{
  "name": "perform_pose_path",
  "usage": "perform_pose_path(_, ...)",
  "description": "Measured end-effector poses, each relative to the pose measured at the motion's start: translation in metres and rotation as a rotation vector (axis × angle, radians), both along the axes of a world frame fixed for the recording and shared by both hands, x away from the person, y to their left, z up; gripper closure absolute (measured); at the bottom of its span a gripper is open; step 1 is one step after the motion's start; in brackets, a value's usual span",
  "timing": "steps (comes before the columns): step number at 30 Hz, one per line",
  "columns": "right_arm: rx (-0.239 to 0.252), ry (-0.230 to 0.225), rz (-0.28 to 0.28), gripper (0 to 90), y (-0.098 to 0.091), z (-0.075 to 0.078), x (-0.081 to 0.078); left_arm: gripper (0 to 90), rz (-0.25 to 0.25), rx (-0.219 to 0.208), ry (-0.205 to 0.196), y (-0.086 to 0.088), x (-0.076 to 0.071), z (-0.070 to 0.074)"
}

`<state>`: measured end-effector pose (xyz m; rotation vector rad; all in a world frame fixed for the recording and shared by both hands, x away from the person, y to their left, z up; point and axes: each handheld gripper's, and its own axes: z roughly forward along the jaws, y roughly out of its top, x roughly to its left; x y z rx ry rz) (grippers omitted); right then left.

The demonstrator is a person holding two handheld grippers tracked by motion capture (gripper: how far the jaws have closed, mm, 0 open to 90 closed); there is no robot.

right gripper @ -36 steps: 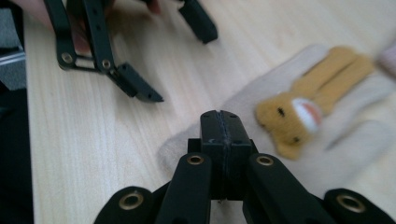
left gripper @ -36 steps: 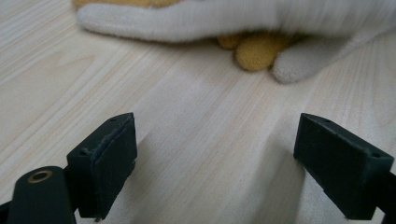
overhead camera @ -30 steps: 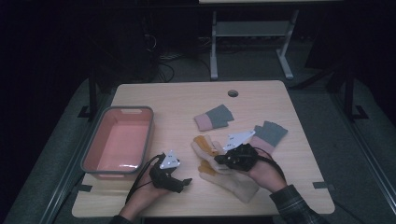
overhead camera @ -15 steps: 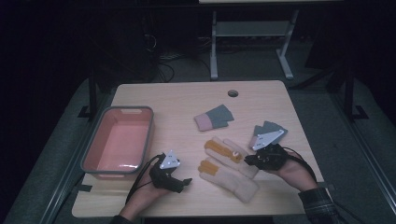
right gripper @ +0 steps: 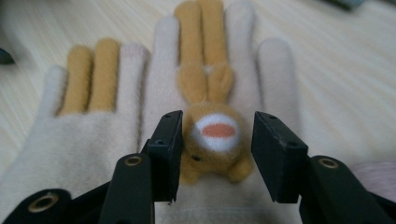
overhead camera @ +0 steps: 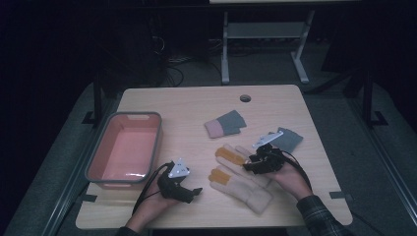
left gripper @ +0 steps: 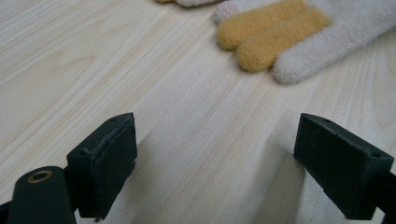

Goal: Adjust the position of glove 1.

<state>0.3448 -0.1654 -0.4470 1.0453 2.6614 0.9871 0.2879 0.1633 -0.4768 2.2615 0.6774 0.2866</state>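
Two cream gloves (overhead camera: 241,179) lie side by side on the surface (overhead camera: 196,108); the right gripper (right gripper: 217,140), jaws just opening, half-wide, straddles the far glove's plush face. The left gripper (left gripper: 215,158) rests wide, empty. Best to lower squarely and pinch fabric. Fingers point away from the right gripper, along the gloves' length.
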Motion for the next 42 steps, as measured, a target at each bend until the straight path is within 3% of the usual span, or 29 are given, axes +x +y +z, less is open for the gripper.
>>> perform_pose_path(3, -0.006, 0.021, 0.008, 58.1, 0.003, -0.009, 0.001, 12.5, 0.000, 0.000, 0.000, 0.000, 0.000, 0.000)
perform_pose_path(6, -0.010, 0.002, 0.013, 66.3, 0.003, -0.007, -0.001, 12.5, 0.000, 0.000, 0.000, 0.000, 0.000, 0.000)
perform_pose_path(10, 0.004, -0.016, 0.013, 68.9, -0.001, -0.004, -0.002, 12.5, 0.000, -0.001, 0.000, 0.000, 0.000, 0.000)
perform_pose_path(14, 0.033, -0.039, 0.002, 69.2, -0.005, 0.006, -0.004, 12.5, 0.000, 0.000, -0.001, 0.000, 0.000, 0.000)
perform_pose_path(17, 0.078, -0.073, 0.002, 69.4, -0.009, 0.025, -0.012, 12.5, -0.004, 0.003, -0.006, 0.000, 0.000, 0.000)
perform_pose_path(21, 0.101, -0.083, 0.012, 69.4, -0.011, 0.039, -0.022, 12.5, -0.001, 0.001, -0.005, 0.000, 0.000, 0.000)
perform_pose_path(31, 0.110, -0.107, 0.042, 69.4, -0.014, 0.066, -0.051, 12.5, 0.002, -0.004, 0.003, 0.000, 0.000, 0.000)
perform_pose_path(35, 0.102, -0.107, 0.053, 69.4, -0.011, 0.077, -0.075, 12.5, -0.002, 0.004, 0.003, 0.000, 0.000, 0.000)
perform_pose_path(38, 0.103, -0.103, 0.050, 69.4, -0.008, 0.076, -0.079, 12.5, -0.002, 0.004, 0.004, 0.000, 0.000, 0.000)
perform_pose_path(42, 0.084, -0.069, 0.065, 69.3, 0.007, 0.061, -0.078, 12.5, -0.001, 0.001, 0.003, 0.000, 0.000, 0.000)
